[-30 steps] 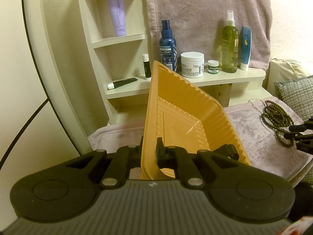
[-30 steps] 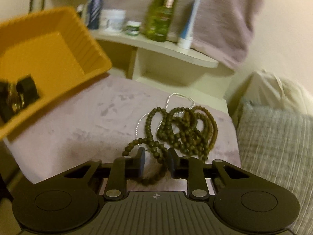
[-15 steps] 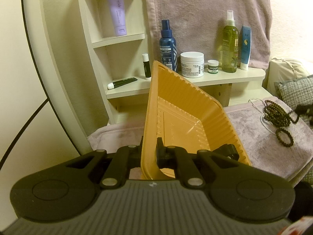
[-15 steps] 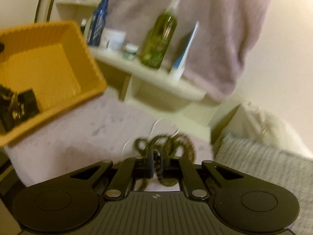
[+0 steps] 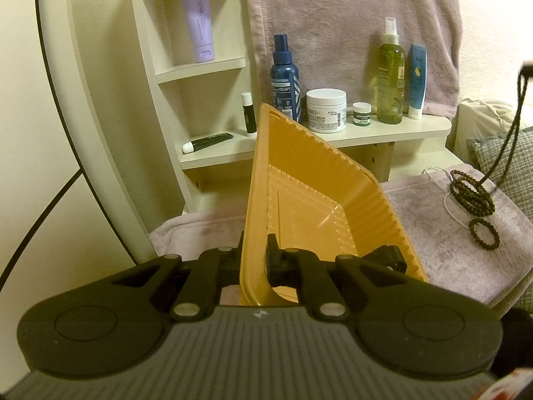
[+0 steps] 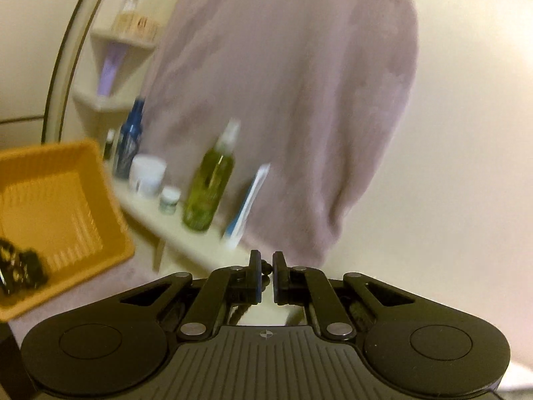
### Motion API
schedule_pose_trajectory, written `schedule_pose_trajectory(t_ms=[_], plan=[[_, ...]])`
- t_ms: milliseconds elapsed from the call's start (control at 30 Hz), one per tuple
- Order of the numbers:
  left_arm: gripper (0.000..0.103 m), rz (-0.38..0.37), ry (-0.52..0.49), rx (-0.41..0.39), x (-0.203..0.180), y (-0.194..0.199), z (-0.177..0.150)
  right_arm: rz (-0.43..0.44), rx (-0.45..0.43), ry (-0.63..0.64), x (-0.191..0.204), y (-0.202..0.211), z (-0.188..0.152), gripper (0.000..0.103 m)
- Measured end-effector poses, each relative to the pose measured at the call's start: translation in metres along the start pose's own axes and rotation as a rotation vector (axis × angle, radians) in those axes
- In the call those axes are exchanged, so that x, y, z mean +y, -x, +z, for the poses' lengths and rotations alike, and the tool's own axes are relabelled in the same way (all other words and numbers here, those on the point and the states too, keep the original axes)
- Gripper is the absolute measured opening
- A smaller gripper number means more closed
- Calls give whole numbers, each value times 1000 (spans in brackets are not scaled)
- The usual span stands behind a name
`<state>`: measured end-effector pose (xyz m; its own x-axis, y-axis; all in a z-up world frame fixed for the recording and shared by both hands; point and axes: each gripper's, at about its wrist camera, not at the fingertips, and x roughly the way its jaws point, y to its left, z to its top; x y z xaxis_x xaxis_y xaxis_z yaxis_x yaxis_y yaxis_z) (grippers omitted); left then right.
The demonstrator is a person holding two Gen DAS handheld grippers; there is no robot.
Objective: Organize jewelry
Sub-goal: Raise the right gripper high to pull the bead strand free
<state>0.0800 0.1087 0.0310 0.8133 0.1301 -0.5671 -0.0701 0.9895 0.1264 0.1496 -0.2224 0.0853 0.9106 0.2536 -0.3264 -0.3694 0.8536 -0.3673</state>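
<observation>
Barely begun: the left tool [image 5: 254,260] is clamping the empty orange tray's [image 5: 319,200] rim. At right of frame, the right tool [image 6: 265,278], nearly closed, is pinching a bead necklace [image 5: 509,130] off the pile [image 5: 471,195].

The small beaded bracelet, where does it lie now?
In the left wrist view, the small beaded bracelet lies at right on the mauve towel, just below the beaded pile.

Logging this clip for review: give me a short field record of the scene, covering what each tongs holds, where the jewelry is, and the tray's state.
left tongs: shut on orange tray wall, tray tilted
right tongs: shut on bead necklace, strand lifted
strand's lower end: still in bead pile
left on towel: bead pile, small bead bracelet, white cord
tray contents: none visible
shelf: bottles, cream jars
</observation>
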Motion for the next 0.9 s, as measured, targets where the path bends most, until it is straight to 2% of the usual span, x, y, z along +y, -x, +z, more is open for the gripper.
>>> schedule_pose_trajectory(t_ms=[367,900], plan=[[7,2,-4,-1,-1,0,0,-15,-136,32,-38,32,73,6],[7,1,-10,-1,-4,3,3,29,-261,48,-64,54,146,6]])
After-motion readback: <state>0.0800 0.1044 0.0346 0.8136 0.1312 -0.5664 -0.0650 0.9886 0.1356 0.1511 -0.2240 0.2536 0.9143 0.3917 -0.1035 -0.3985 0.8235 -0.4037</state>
